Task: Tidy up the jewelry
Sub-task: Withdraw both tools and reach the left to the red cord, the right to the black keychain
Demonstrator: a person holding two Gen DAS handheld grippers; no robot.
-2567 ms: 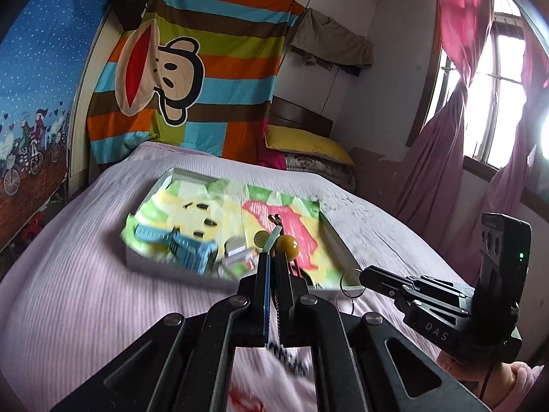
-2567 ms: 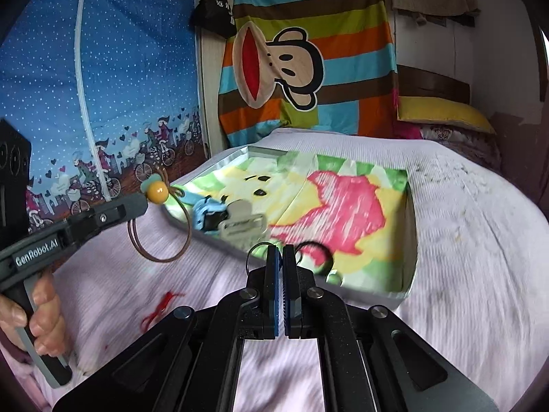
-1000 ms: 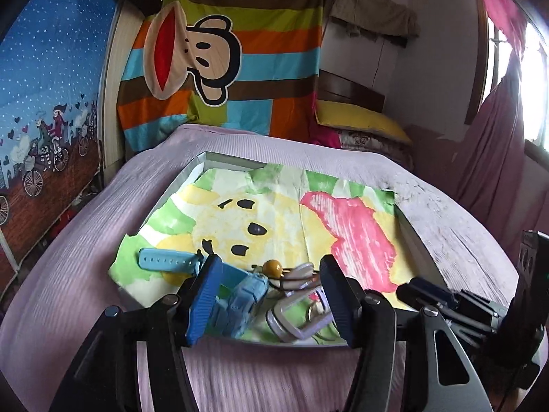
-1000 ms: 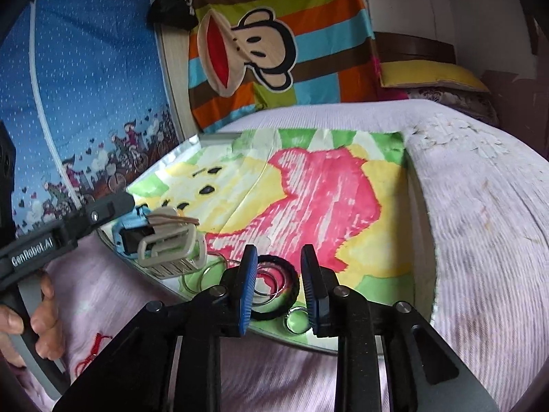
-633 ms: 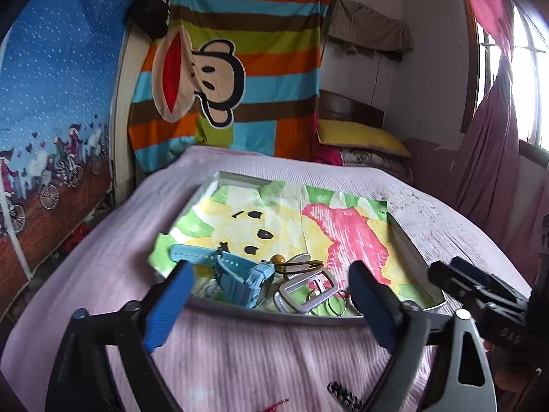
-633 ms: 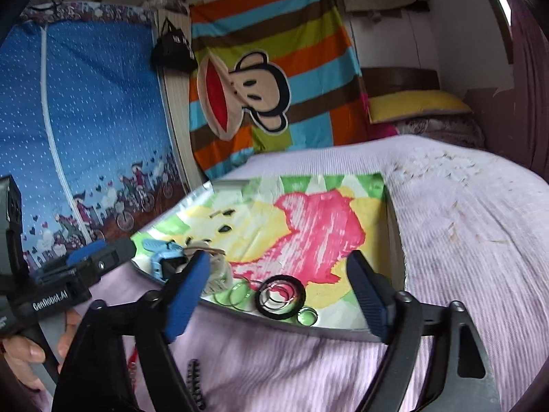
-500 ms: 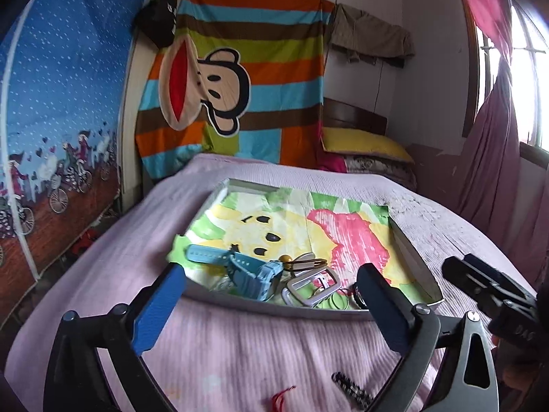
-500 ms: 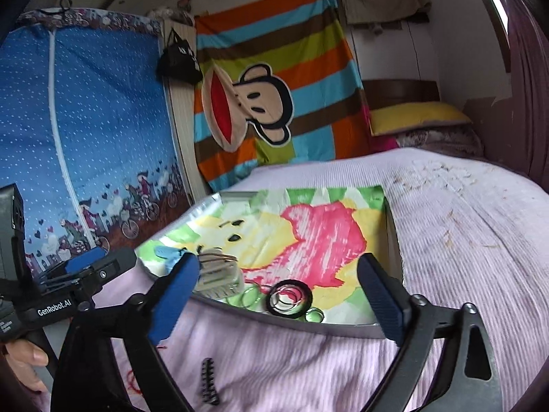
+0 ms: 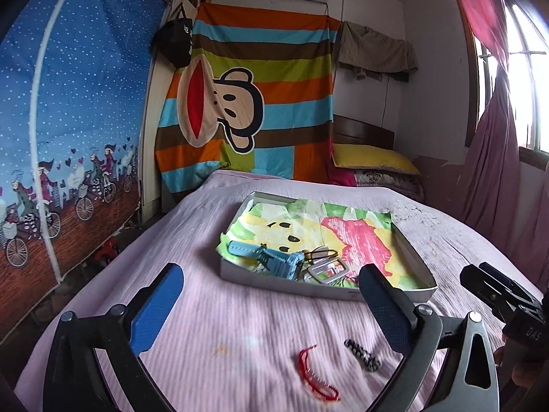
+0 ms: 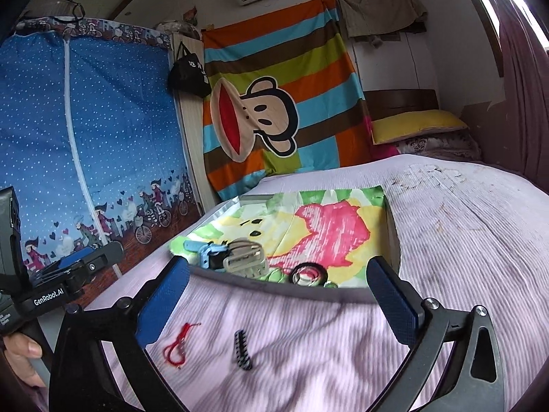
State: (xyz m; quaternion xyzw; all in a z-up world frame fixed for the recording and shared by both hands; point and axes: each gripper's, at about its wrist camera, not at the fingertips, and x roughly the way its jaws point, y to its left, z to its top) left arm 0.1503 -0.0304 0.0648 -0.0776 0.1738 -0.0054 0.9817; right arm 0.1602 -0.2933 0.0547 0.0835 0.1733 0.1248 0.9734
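Note:
A shallow tray (image 9: 322, 292) lined with a cartoon cloth lies on the bed. It holds a blue watch (image 9: 271, 257), a silver buckle (image 9: 322, 273) and a brown hair tie (image 9: 317, 252). The right wrist view also shows the tray (image 10: 343, 295), the watch (image 10: 206, 252), the buckle (image 10: 245, 261) and black rings (image 10: 307, 274) at its near edge. On the cover in front of the tray lie a red string bracelet (image 9: 314, 374) (image 10: 176, 346) and a black beaded piece (image 9: 363, 355) (image 10: 242, 350). My left gripper (image 9: 269, 273) and right gripper (image 10: 278, 263) are both wide open and empty, held back from the tray.
The bed's pink ribbed cover (image 9: 212, 309) spreads around the tray. A striped monkey cloth (image 9: 247, 103) hangs behind, a blue fabric wardrobe (image 9: 68, 120) stands left, and a yellow pillow (image 9: 370, 164) and pink curtain (image 9: 494, 171) are on the right. A hand (image 10: 20, 353) holds the left gripper's handle.
Both grippers were shut on small pieces over the tray, then opened wide and pulled back. The red string and black beaded piece have come into view near me.

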